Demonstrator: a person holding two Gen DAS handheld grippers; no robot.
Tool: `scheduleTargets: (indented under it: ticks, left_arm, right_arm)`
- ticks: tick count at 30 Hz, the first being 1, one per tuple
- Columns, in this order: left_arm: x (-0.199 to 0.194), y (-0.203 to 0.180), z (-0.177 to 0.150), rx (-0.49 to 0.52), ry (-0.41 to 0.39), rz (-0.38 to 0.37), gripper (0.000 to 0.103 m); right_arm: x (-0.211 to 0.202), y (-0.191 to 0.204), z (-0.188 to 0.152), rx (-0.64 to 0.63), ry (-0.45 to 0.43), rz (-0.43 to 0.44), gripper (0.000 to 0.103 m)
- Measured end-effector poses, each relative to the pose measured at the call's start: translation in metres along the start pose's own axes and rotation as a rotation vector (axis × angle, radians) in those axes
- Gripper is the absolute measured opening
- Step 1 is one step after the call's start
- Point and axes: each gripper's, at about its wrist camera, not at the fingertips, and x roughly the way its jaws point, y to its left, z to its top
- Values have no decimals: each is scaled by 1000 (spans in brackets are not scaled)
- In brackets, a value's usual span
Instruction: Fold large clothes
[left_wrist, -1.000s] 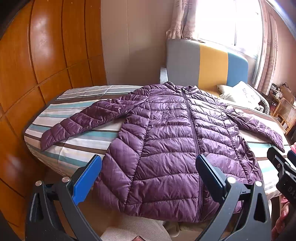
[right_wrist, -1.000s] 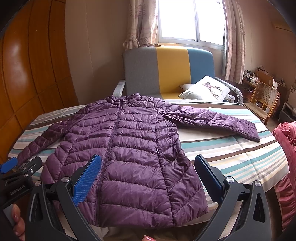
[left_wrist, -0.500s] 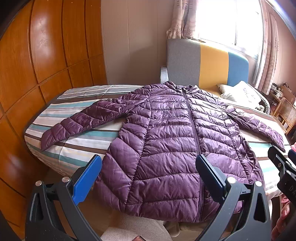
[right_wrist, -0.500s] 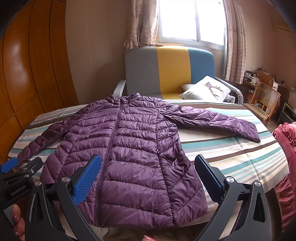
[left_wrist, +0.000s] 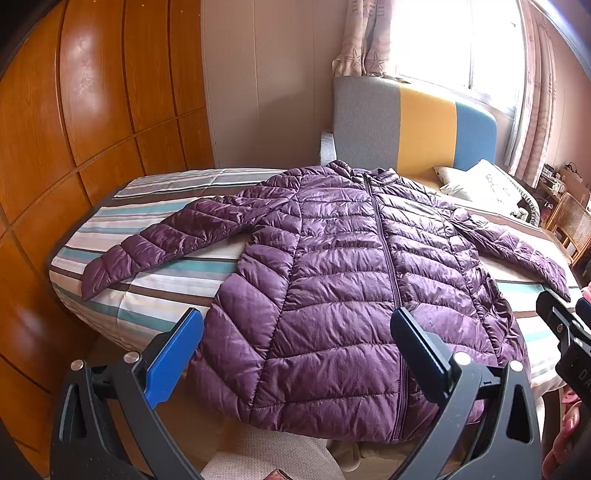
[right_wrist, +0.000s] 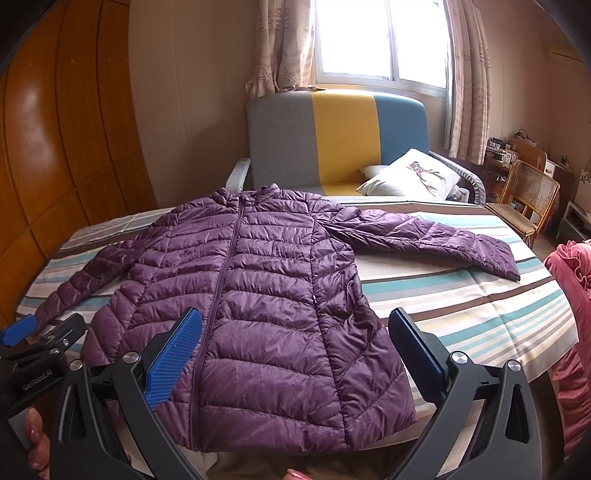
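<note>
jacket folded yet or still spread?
Spread. The purple jacket lies flat, zipped, on the striped bed, both sleeves out sideways; nothing is folded over.

both cameras sit low by the bed's (left_wrist: 155, 291) near edge, looking across it. both see the same purple jacket (left_wrist: 343, 295) (right_wrist: 258, 306)

Glossy quilted jacket (left_wrist: 343, 280) on matt striped cloth sheet (left_wrist: 147, 291)

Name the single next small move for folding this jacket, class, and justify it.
Probably the left gripper should reach for the left sleeve: the jacket lies flat, zipped, sleeves spread, and both grippers, right gripper included, hover open, holding nothing.
</note>
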Motion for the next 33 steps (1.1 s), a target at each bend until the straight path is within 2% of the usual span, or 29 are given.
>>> scheduleTargets:
  ticks: [19,29,33]
  left_arm:
    - [3,0,-2,8,9,-2,101]
    - [17,-1,0,7,39,16,101]
    - [29,-2,3,17,60,-11,101]
  right_arm:
    - [5,1,0,0,13,-4,100]
    - [15,-4,0,6,27,-3,100]
    - [27,-13,7,-2,24,-13,100]
